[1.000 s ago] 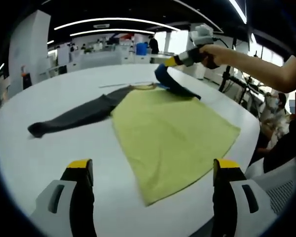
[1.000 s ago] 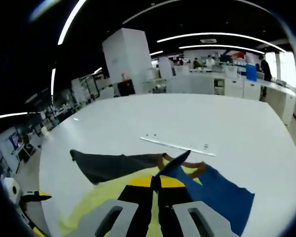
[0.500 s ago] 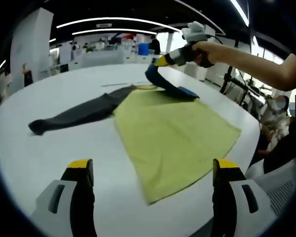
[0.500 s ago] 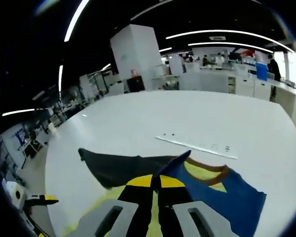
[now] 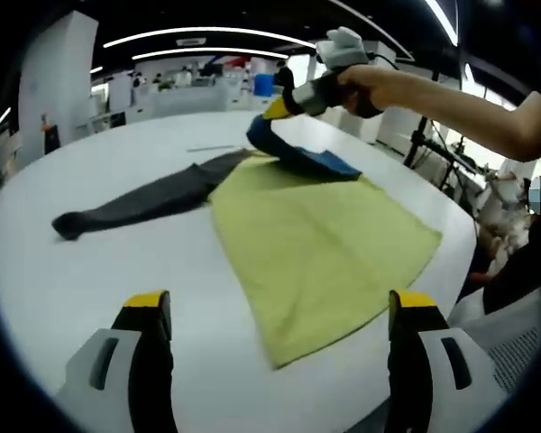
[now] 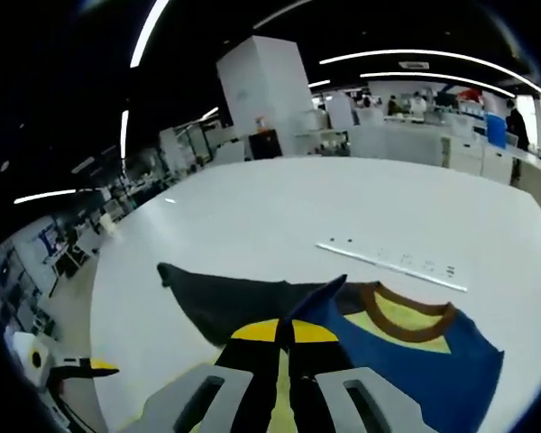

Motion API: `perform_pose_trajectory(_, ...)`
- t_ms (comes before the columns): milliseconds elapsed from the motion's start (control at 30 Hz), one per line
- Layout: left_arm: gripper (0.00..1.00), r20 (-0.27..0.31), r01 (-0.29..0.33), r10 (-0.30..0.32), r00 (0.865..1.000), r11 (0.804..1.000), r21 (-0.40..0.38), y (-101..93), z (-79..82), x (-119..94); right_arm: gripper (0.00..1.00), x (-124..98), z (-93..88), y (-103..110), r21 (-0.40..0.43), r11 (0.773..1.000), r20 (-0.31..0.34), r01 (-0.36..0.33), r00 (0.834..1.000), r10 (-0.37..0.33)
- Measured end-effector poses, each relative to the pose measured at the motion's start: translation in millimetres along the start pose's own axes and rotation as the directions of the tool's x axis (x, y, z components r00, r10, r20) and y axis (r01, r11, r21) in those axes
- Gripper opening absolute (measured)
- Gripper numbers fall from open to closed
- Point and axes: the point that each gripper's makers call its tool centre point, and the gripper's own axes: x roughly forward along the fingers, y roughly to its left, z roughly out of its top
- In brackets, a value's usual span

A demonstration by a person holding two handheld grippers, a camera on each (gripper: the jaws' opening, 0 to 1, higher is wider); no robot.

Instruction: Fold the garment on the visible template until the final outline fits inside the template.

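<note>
Pinching blue sleeve [image 6: 406,361], right gripper [image 6: 285,336] fully closed

Your right gripper [image 5: 275,106] has carried the pinched blue sleeve [image 5: 298,155] further across the garment [image 5: 320,239], away from the table's [image 5: 117,262] near right edge and toward the dark sleeve [image 5: 144,200] on the far side. More of the blue sleeve now lies peeled back over the yellow body, and its lifted part stands higher off the table. In the right gripper view, the brown collar [image 6: 410,316] has come into fuller sight, with more blue cloth spread to the right of your closed jaws.
</note>
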Motion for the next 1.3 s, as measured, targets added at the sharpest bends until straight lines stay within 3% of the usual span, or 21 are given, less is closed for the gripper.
perform_pose_trajectory(333,0.95,-0.012,-0.007,0.007,1.0,1.0,-0.012,1.3,-6.2,-0.5,0.0,16.3,-24.9,15.0,-0.004,0.999,-0.053,-0.038,0.998,0.037)
perform_pose_trajectory(833,0.97,0.012,0.017,-0.016,1.0,1.0,-0.011,-5.2,0.8,-0.5,0.0,45.7,-66.1,28.7,0.005,0.996,-0.116,-0.093,0.989,0.093)
perform_pose_trajectory(1033,0.98,0.01,0.008,-0.008,1.0,1.0,-0.001,-3.1,0.6,-1.9,0.19,38.4,-69.5,20.0,0.001,0.998,-0.126,-0.07,0.99,0.069)
perform_pose_trajectory(1300,0.99,0.008,-0.005,0.005,1.0,1.0,0.006,-0.5,2.0,-3.1,0.44,9.5,-76.0,-17.0,-0.031,0.999,-0.131,0.017,0.991,-0.021)
